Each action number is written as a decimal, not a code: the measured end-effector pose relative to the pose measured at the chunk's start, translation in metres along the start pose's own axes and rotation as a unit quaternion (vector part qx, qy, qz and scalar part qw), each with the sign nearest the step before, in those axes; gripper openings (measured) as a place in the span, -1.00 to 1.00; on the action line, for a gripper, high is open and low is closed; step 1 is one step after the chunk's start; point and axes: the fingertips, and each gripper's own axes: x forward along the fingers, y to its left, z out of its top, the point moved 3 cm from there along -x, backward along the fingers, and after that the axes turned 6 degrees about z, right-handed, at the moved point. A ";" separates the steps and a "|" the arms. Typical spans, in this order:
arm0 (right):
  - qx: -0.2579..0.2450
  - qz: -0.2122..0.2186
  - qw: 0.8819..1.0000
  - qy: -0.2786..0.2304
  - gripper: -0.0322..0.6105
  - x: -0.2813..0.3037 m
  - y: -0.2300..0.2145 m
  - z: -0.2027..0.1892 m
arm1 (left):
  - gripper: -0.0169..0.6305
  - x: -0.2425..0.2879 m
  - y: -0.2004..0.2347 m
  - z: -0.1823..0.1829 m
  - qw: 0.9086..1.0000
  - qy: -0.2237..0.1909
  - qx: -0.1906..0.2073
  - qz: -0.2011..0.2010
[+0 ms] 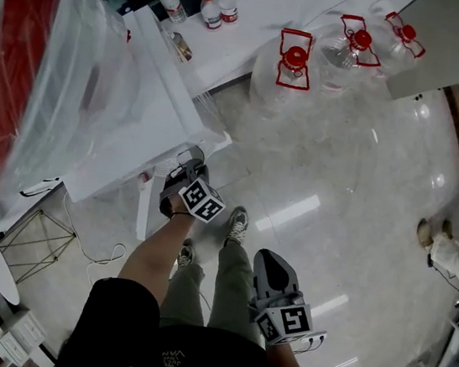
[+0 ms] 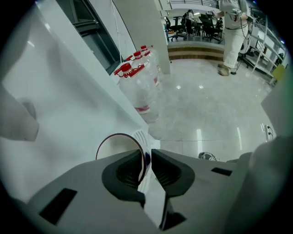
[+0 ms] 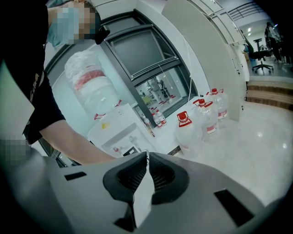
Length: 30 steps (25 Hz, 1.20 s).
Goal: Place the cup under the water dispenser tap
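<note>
The white water dispenser (image 1: pixel 142 115), a wrapped bottle on top, fills the head view from 9 to 11 o'clock. Spare water jugs (image 1: pixel 294 70) stand on the floor (image 1: pixel 365 181) at 12 to 1 o'clock. The right claw (image 3: pixel 146 160) hangs idle at 5 o'clock, clenched on nothing. The left claw (image 2: pixel 147 156), near centre against the dispenser's front, grasps the cup (image 2: pixel 116 145) by its wall, pinching the rim at 3 o'clock. The cup seems to be in delivery, close to the slatted drip tray (image 2: pixel 138 136). Next, it needs setting upright beneath the tap, which is too small to pick out, then releasing.
</note>
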 end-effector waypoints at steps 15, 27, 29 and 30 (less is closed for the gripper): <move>-0.026 -0.005 0.999 -0.032 -0.76 -0.027 0.038 0.003 | -0.52 -0.067 -0.004 0.005 0.994 -0.095 -0.046 -0.015; -0.065 -0.010 0.996 -0.063 -0.76 -0.078 0.124 -0.012 | -0.62 -0.203 0.013 -0.010 0.973 -0.224 -0.058 -0.015; -0.071 -0.014 0.995 -0.065 -0.76 -0.087 0.138 -0.013 | -0.69 -0.229 0.015 -0.013 0.967 -0.248 -0.060 -0.017; -0.074 -0.016 0.995 -0.067 -0.76 -0.091 0.145 -0.013 | -0.71 -0.242 0.017 -0.015 0.964 -0.260 -0.061 -0.020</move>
